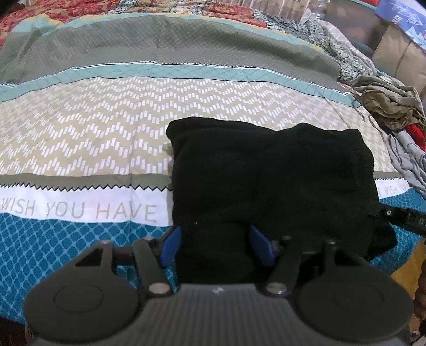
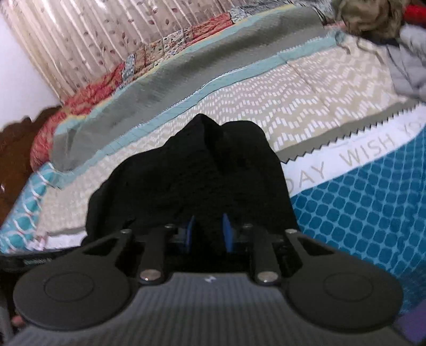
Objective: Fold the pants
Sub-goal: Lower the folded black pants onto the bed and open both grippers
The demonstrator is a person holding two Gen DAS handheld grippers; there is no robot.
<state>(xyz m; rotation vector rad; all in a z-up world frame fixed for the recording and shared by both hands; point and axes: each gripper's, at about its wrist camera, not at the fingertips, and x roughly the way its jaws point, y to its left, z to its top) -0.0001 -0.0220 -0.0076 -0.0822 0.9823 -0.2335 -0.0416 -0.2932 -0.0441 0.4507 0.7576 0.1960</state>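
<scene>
The black pants [image 1: 266,173] lie folded into a thick rectangle on the patterned bedspread [image 1: 93,133], reaching the near edge of the bed. My left gripper [image 1: 215,234] is at their near edge. Its blue pads [image 1: 170,243] stand apart, with a bulge of black cloth between them and the left pad beside the cloth rather than pressing it. In the right wrist view the pants [image 2: 199,165] rise in a bunched hump. My right gripper [image 2: 209,226] has its blue pads [image 2: 227,231] close together, with black cloth filling the narrow gap.
A heap of olive, grey and red clothes [image 1: 394,106] lies at the bed's right side. A red patterned quilt [image 1: 53,16] lies at the far end, with a curtain [image 2: 80,40] behind it. A black part of the other gripper [image 1: 402,217] shows at the right edge.
</scene>
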